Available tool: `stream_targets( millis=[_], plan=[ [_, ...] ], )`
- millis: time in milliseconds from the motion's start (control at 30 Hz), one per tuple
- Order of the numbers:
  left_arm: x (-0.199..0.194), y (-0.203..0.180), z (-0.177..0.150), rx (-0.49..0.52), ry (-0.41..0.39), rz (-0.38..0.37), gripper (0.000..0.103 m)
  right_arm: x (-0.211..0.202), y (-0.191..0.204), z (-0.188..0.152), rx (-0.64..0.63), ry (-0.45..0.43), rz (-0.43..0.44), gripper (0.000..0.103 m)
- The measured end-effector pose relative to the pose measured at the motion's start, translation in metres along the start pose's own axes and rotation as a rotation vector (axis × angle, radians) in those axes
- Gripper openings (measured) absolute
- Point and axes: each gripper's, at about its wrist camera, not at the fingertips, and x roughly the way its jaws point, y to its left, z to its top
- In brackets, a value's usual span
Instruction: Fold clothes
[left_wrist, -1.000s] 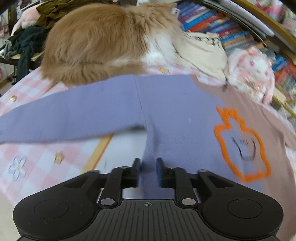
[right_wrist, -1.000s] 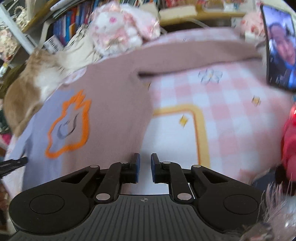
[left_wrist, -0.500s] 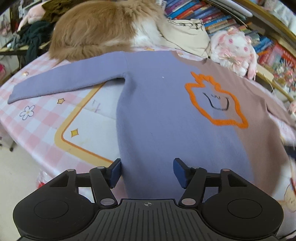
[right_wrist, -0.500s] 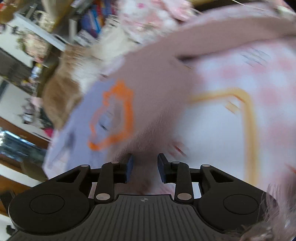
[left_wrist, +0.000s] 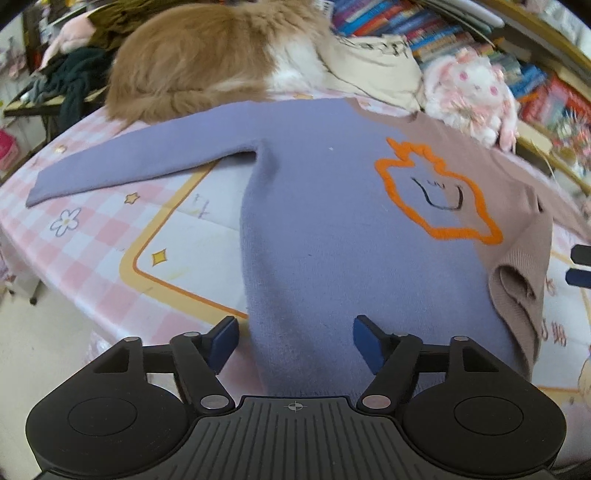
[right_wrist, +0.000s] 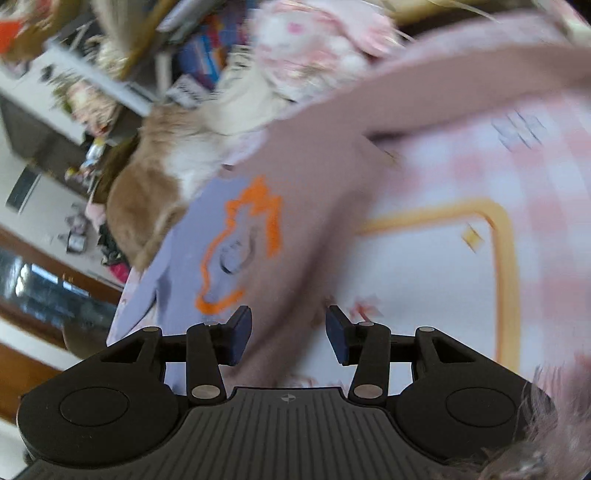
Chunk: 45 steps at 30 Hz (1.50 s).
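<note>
Both jaws opening, nothing gripped: we free purple-and-mauve knit sweater hem at table's near edge (mauve corner rumpled); left gripper, right gripper.

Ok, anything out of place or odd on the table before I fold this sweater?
Yes. A cat lies at the far edge of the table, right against the sweater near the shoulder of its purple sleeve. Also, the sweater's brown hem corner is bunched and curled over, not flat.
</note>
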Motion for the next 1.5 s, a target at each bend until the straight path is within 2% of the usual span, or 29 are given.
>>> stream_targets(
  millis=[100,300,400,467,500,533,633,733,800,833,967,1033,1067,1100,1133,1200,1367,1400,1500],
  plan=[
    [0.004,-0.005,0.004,0.061,0.013,-0.005,0.074,0.005,-0.001,-0.005,0.042,0.007,0.025,0.042],
    [0.006,-0.004,0.006,0.043,0.003,0.001,0.075,0.022,0.008,0.002,0.069,-0.017,0.073,0.042],
    [0.004,-0.005,0.002,0.041,-0.007,0.006,0.075,0.034,0.006,0.006,0.106,-0.002,0.08,0.042],
    [0.003,-0.006,-0.001,0.038,-0.015,0.008,0.075,0.045,0.004,0.007,0.141,0.022,0.085,0.038],
    [0.002,-0.006,-0.002,0.037,-0.017,0.009,0.075,0.049,0.004,0.006,0.155,0.033,0.086,0.029],
    [0.001,-0.005,-0.002,0.037,-0.019,0.009,0.075,0.05,0.005,0.005,0.162,0.044,0.085,0.015],
    [0.001,-0.005,-0.002,0.036,-0.019,0.007,0.075,0.035,0.003,0.002,0.179,0.044,0.08,0.009],
    [0.0,-0.003,-0.002,0.033,-0.012,0.006,0.075,-0.009,-0.006,-0.003,0.177,-0.014,0.09,0.008],
    [-0.002,-0.001,-0.003,0.032,-0.01,0.004,0.075,-0.042,-0.017,-0.011,0.152,-0.038,0.017,0.008],
    [-0.002,0.0,-0.004,0.032,-0.011,0.003,0.075,-0.053,-0.023,-0.013,0.121,-0.033,-0.061,0.008],
    [-0.003,0.0,-0.005,0.03,-0.001,-0.001,0.073,-0.067,-0.047,-0.021,0.065,0.019,-0.277,0.006],
    [-0.004,-0.001,-0.004,0.02,0.011,-0.006,0.07,-0.069,-0.052,-0.024,0.067,0.019,-0.292,0.007],
    [-0.004,0.0,-0.004,0.008,0.012,-0.004,0.065,-0.072,-0.05,-0.026,0.054,-0.003,-0.298,0.007],
    [-0.005,0.001,-0.004,-0.005,0.012,0.0,0.063,-0.072,-0.046,-0.027,0.03,-0.017,-0.297,0.011],
    [-0.005,0.001,-0.004,-0.018,0.012,0.003,0.06,-0.069,-0.041,-0.027,0.002,-0.018,-0.297,0.025],
    [-0.006,0.003,-0.004,-0.049,0.008,0.012,0.057,-0.063,-0.032,-0.027,-0.055,-0.018,-0.295,0.037],
    [-0.008,0.005,-0.005,-0.097,-0.005,0.051,0.041,-0.041,-0.012,-0.029,-0.202,0.002,-0.314,0.037],
    [-0.008,0.005,-0.005,-0.094,-0.007,0.054,0.039,-0.036,-0.009,-0.03,-0.239,0.008,-0.324,0.034],
    [-0.007,0.005,-0.004,-0.077,-0.017,0.053,0.026,-0.023,0.005,-0.038,-0.406,0.033,-0.366,0.013]
  ],
)
